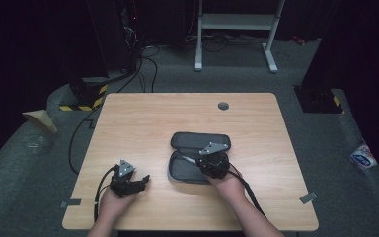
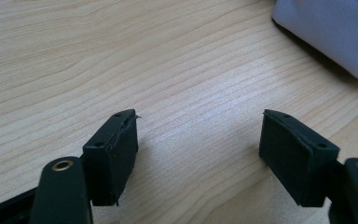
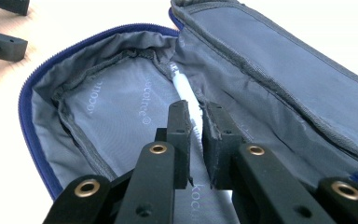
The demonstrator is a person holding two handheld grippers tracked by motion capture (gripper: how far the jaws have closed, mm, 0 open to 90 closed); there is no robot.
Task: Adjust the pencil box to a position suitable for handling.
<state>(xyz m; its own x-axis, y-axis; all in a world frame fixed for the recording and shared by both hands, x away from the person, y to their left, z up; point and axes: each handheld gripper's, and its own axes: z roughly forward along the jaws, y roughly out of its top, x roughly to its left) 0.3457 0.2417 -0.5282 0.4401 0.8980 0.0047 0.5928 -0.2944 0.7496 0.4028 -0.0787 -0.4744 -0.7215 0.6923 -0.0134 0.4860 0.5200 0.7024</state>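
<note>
Slim white pen (image 3: 185,94) inside an open grey fabric zip case (image 3: 121,107), centre of the frame, pinched between closed fingers (image 3: 179,123) of right gripper (image 3: 196,140). Lower left in the high view: left gripper (image 1: 137,181), fingers apart over bare light wooden surface (image 2: 121,56).

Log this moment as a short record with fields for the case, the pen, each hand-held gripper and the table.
case: grey pencil case lying unzipped and open on the table
pen: white pen inside the case
right hand-held gripper: over the open case, shut on the pen
left hand-held gripper: open, nothing between its pads, over bare wood beside the case
table: light wooden table
</note>
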